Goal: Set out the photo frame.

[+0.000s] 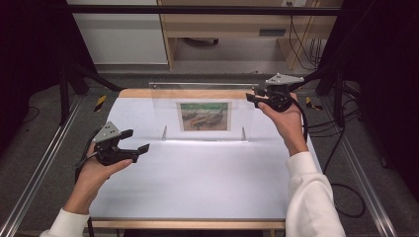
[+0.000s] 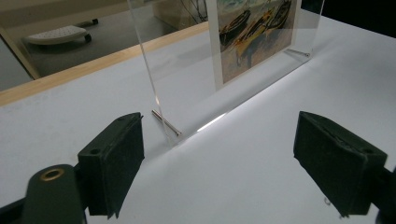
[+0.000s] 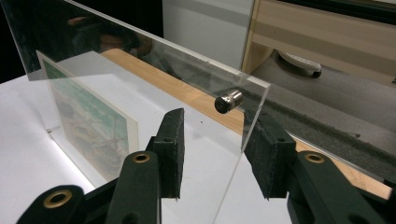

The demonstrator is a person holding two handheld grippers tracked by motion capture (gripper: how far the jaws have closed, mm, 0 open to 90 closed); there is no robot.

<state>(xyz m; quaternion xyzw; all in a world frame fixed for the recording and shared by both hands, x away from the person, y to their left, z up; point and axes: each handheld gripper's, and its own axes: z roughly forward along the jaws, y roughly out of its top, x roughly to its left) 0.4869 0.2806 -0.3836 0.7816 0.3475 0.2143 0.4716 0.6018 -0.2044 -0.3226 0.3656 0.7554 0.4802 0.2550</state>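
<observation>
While the clear picture frame [image 1: 205, 111] stands upright on the white bench [image 1: 197, 182], the right claw [image 3: 212, 149] straddles its top corner, not squeezing, and the left claw [image 2: 219, 158] waits wide open near its foot.

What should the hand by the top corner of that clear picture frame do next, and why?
Probably close the right gripper a little further. Its fingers straddle the upper corner of the acrylic picture frame, near the metal pin, but gaps remain on both sides. The left gripper sits open, short of the frame's lower corner, so nothing steadies the frame yet.
</observation>
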